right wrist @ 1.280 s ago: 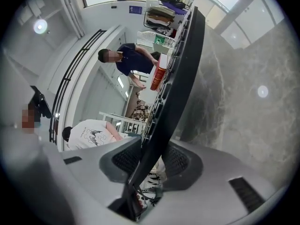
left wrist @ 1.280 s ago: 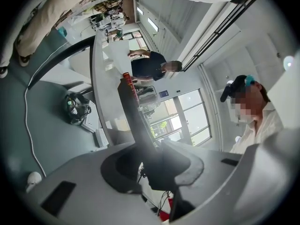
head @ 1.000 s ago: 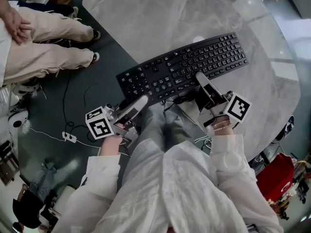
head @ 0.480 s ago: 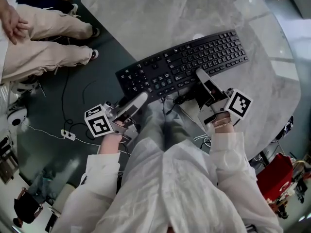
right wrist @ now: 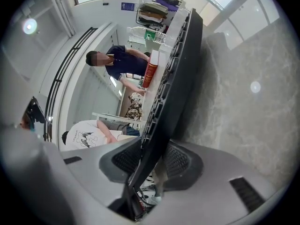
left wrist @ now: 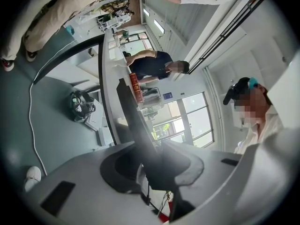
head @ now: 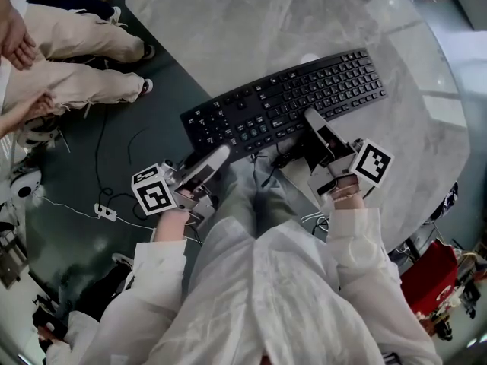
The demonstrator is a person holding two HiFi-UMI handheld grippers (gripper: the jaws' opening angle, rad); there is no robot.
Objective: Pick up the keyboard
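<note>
On the desk's (head: 251,29) near rim lies the keyboard (head: 285,105), black, keys up, set slantwise, its left end jutting past the rim over the floor (head: 163,120). Whether it rests on the marble or hangs just clear of it I cannot tell.

Both tongs grip its near long edge. The left tongs (head: 218,155) hold the left part, over the floor: in the left gripper view the slab runs edge-on between the pads (left wrist: 117,172), which are closed on it, one on each face. The right tongs (head: 310,118) hold the middle of the same edge, over the desk, and the right gripper view shows its meshed pads (right wrist: 182,161) closed the same way, with keys on one side and marble on the other. So each pair stands only as wide as the keyboard is thick.

A marker cube (head: 154,191) sits behind the left tongs, another (head: 373,166) behind the right. White sleeves (head: 358,257) lead back from both.

On the floor a thin cable (head: 99,147) trails to a small plug (head: 106,213). To the far left a seated person's legs (head: 76,90) in pale trousers stretch toward the desk. A red bag (head: 430,276) stands at the lower right.
</note>
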